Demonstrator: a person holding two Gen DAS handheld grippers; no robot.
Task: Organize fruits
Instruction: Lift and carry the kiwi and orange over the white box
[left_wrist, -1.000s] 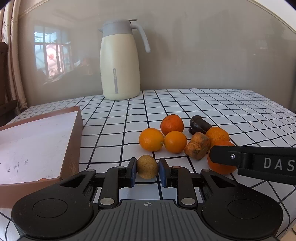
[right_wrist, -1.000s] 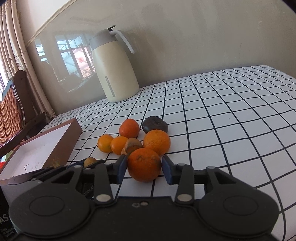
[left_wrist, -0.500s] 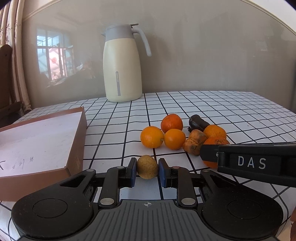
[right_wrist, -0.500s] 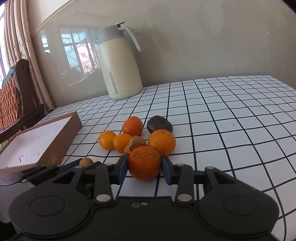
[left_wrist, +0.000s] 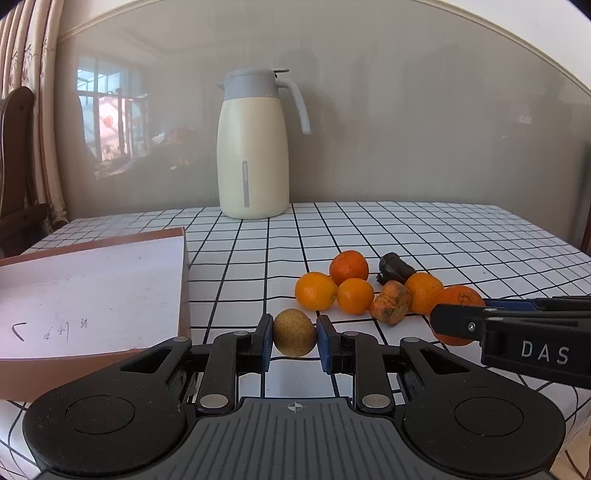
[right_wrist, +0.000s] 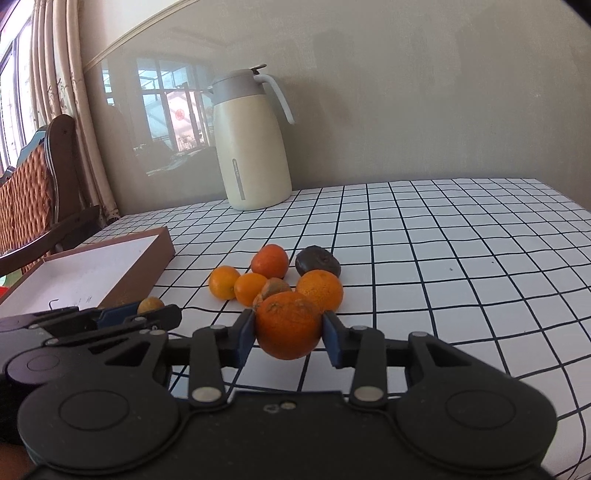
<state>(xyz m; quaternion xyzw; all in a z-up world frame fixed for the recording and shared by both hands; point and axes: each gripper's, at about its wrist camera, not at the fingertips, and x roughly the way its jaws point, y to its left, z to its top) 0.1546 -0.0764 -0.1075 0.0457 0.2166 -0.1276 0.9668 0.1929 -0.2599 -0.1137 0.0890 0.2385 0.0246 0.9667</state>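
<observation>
Your left gripper (left_wrist: 294, 338) pinches a small yellow-brown fruit (left_wrist: 294, 332) between its blue pads, just above the checked tablecloth (left_wrist: 424, 236) and beside the box (left_wrist: 92, 291). Your right gripper (right_wrist: 289, 334) is clamped on a large orange (right_wrist: 288, 325), at the near edge of the fruit pile. Behind it lie three smaller oranges (right_wrist: 269, 260), another orange (right_wrist: 320, 290), a brownish spoiled fruit (right_wrist: 275, 286) and a dark, shrivelled one (right_wrist: 317, 260), all touching or nearly so. The open box sits to the left; a cream jug (right_wrist: 255, 147) stands by the wall.
</observation>
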